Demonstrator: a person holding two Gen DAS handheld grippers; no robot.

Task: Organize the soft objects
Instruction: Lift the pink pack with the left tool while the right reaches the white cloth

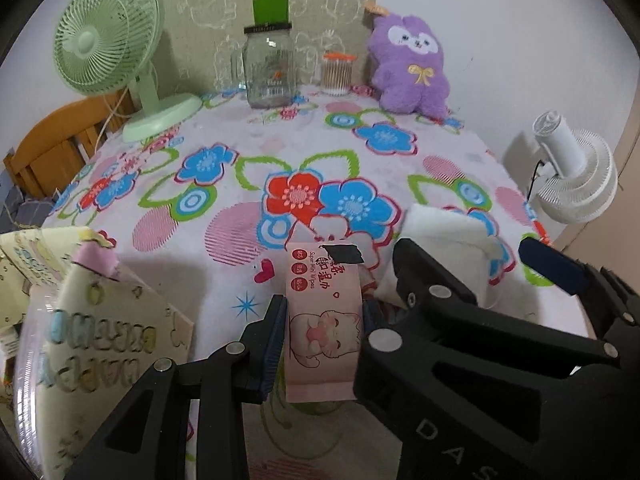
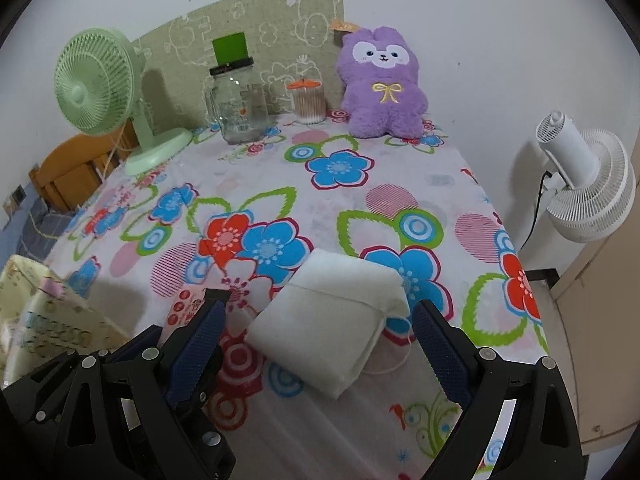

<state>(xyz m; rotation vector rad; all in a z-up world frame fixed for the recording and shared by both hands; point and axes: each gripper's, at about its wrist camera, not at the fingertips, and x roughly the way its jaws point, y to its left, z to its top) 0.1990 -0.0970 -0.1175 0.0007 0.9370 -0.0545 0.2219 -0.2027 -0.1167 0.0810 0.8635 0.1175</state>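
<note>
Two grippers point(image 1: 323, 332) point(image 2: 320, 344): wipes point(image 1: 322, 320), cloth point(image 2: 332, 320)

Printed floral cotton-like tablecloth point(image 2: 400, 184): matt, smooth weave. Folded white cloth pad point(image 2: 332, 320), near tablecloth's front edge: soft, fuzzy nap. Pink plastic-film wipes packet point(image 1: 320, 320): smooth, slight sheen. Black plastic left gripper point(image 1: 324, 334), black plastic right gripper point(image 2: 320, 340): matt frames, dark-blue knurled rubbery pads, bright metal pin heads. Purple plush rabbit toy point(image 2: 382, 88), at tablecloth's far edge: shaggy pile. Clear glass jar point(image 1: 269, 70), beside plush: glossy. Pale-green plastic desk fan point(image 1: 108, 44): smooth, semi-gloss.
</note>
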